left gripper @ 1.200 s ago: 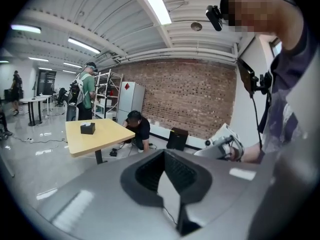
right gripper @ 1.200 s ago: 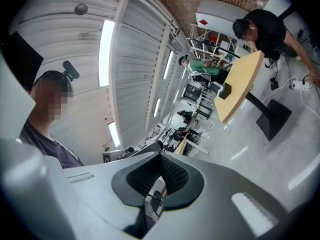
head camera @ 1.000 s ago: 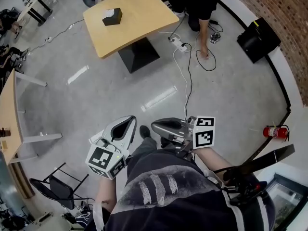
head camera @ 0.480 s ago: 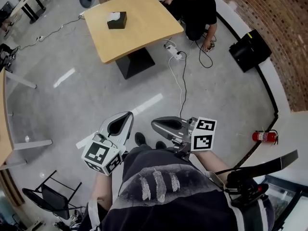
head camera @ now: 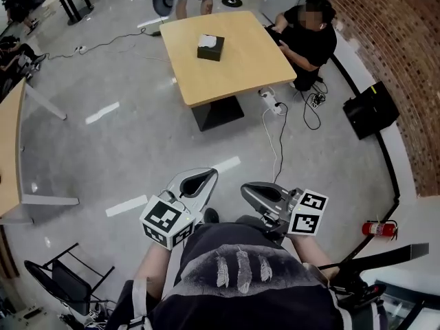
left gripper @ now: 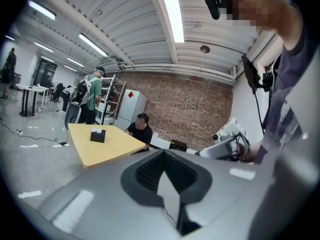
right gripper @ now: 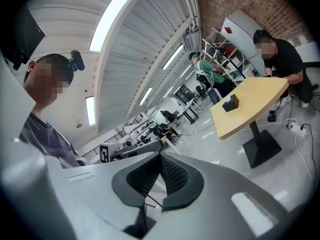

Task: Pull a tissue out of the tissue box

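The jaws of the left gripper (left gripper: pixel 164 156) are pressed together with nothing between them in the left gripper view. Far off, the black tissue box (left gripper: pixel 98 135) sits on a yellow table (left gripper: pixel 117 148).

In the right gripper view, the right gripper (right gripper: pixel 160 158) has its jaws together too, and they hold nothing. The tissue box (right gripper: pixel 230 103) is far away there as well.

In the head view, both grippers are close to the person's body, well apart from the table. A white tissue (head camera: pixel 206 40) pokes out of the box. Another person (head camera: pixel 311 36) sits at the table.
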